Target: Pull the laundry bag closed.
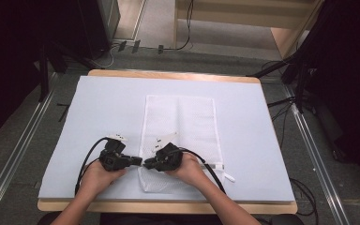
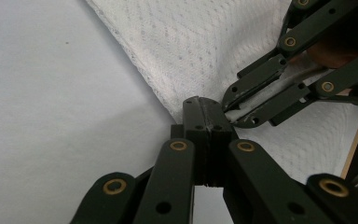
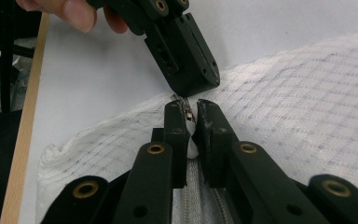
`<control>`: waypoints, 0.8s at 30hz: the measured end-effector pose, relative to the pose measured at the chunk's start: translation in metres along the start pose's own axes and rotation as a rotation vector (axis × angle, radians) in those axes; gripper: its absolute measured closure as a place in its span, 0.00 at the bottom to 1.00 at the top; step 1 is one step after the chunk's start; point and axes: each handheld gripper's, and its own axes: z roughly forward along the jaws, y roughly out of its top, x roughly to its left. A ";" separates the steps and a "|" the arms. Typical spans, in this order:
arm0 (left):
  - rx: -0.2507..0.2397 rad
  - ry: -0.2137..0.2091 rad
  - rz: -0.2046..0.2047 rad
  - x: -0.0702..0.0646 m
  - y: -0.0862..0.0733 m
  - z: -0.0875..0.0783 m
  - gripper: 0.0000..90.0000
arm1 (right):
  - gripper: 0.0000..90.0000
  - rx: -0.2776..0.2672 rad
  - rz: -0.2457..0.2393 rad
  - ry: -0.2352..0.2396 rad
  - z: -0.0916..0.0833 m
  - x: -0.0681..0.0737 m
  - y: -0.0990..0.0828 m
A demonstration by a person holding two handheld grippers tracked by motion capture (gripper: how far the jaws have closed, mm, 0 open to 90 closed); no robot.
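Observation:
A white mesh zipper bag (image 1: 183,122) lies flat on the pale blue mat (image 1: 98,112), long side running away from me. Both grippers meet at its left edge near the front. My left gripper (image 1: 139,161) comes in from the left, its jaws pressed together on the bag's edge (image 2: 168,100). My right gripper (image 1: 146,163) reaches in from the right across the bag. In the right gripper view its jaws are shut on the small metal zipper pull (image 3: 185,111), with the zipper (image 3: 200,196) running back between them. The two gripper tips almost touch.
The mat covers a wooden table whose front edge (image 1: 168,206) is close to my hands. Black cables (image 1: 86,159) trail from both grippers. Dark stands and cables (image 1: 300,79) are on the floor to the right, beyond the table.

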 end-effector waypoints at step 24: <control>0.005 0.010 0.024 -0.001 0.000 0.000 1.00 | 0.99 0.047 -0.056 -0.063 -0.014 0.006 -0.002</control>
